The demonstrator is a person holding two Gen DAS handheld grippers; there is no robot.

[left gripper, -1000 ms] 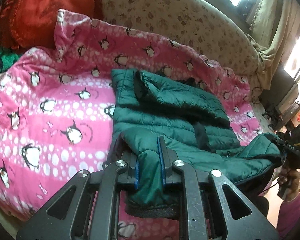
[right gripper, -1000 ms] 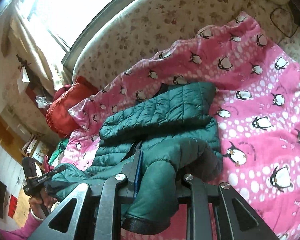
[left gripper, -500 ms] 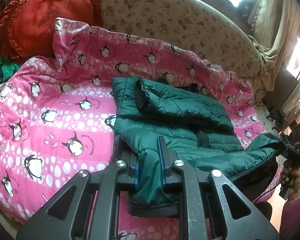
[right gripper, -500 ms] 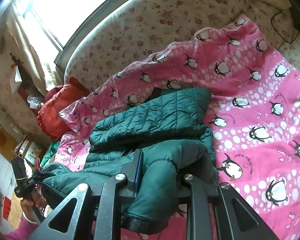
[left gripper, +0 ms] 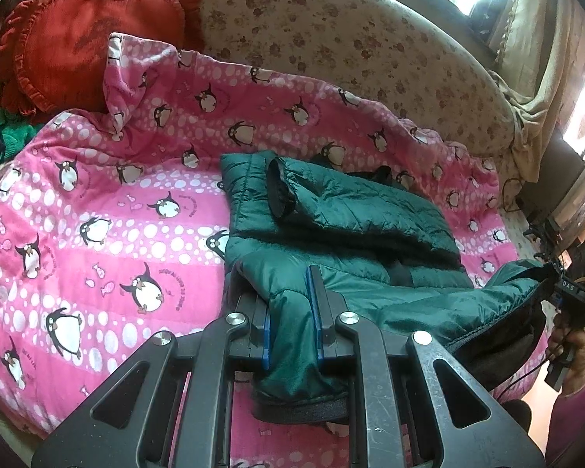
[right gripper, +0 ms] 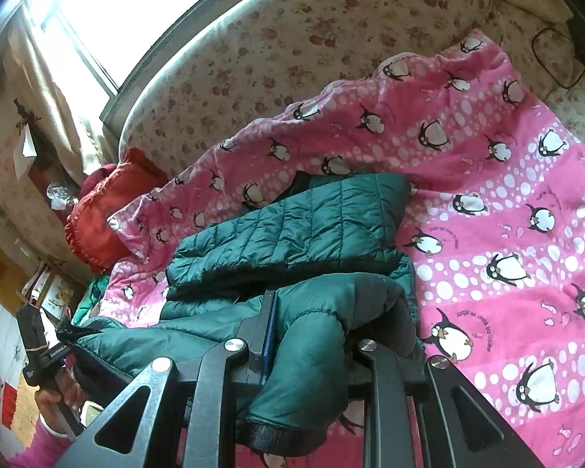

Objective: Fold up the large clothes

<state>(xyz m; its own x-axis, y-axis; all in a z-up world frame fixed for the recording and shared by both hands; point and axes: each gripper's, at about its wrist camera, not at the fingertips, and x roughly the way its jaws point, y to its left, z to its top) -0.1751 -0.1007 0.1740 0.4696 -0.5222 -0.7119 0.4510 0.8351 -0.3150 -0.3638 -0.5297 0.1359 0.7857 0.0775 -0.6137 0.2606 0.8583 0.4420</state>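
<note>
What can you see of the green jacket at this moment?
The green jacket is a dark green quilted puffer with a shiny shell and dark ribbed trim. It lies partly folded on the pink penguin blanket, one sleeve laid across its top. The left hand-held gripper and right hand-held gripper each pinch its near edge, holding it off the blanket.

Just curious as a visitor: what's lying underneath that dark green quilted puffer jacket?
Under the dark green quilted puffer jacket lies a pink fleece blanket with penguin print, spread over a floral beige sofa. Whatever lies directly beneath the jacket itself is covered and cannot be seen.
</note>
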